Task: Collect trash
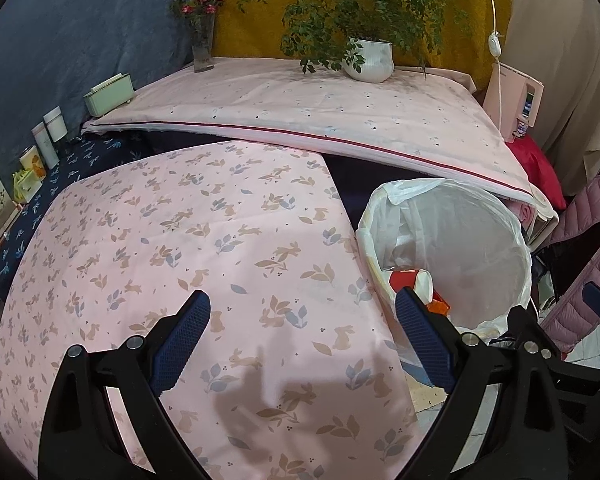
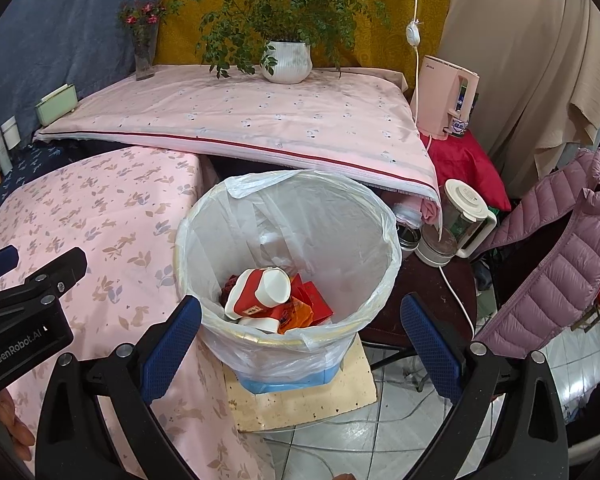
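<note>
bin lined with a white bag stands on a stained board on the tiled floor, just beside the pink rabbit-print table. trash lies at the bottom of the bin: two red-and-white paper cups on their sides, an orange wrapper and red packaging, all touching in one heap. the right gripper hangs above the near rim of the bin, its blue fingers spread wide with nothing between them. the left gripper is over the table, fingers likewise spread and empty; its right finger overlaps the bin's edge in the left wrist view, where one cup shows just past it. in the right wrist view the left gripper's black body comes in from the left edge over the table. behind, a higher surface under a pale pink cloth carries a potted plant, a vase of red flowers and a green box. a pink appliance stands on a red cloth to the right, a glass kettle sits near the bin, and a mauve jacket hangs at the right.
</note>
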`<control>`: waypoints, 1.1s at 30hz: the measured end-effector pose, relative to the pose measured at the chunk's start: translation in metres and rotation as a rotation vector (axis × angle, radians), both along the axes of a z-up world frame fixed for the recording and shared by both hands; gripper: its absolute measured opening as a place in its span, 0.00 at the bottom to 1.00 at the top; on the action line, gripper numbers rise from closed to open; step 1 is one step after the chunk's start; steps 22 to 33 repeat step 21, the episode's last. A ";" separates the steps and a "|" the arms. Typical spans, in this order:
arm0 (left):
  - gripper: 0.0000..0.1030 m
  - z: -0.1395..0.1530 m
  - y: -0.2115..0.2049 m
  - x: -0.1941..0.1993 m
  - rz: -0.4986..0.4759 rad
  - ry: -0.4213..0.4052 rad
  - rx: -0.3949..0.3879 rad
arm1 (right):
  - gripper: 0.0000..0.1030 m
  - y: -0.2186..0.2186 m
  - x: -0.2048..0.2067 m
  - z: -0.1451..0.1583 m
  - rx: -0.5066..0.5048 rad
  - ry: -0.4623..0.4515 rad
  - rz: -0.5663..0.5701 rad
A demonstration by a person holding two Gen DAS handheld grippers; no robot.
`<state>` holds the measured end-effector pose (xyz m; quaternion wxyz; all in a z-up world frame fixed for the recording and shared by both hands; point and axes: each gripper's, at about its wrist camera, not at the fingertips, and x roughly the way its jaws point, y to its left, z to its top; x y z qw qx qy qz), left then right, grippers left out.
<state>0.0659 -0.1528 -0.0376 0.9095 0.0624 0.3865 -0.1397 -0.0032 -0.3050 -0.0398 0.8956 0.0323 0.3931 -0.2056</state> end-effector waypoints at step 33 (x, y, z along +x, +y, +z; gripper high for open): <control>0.87 -0.007 0.005 0.002 0.013 0.027 0.007 | 0.93 0.000 0.001 0.000 -0.002 0.002 0.009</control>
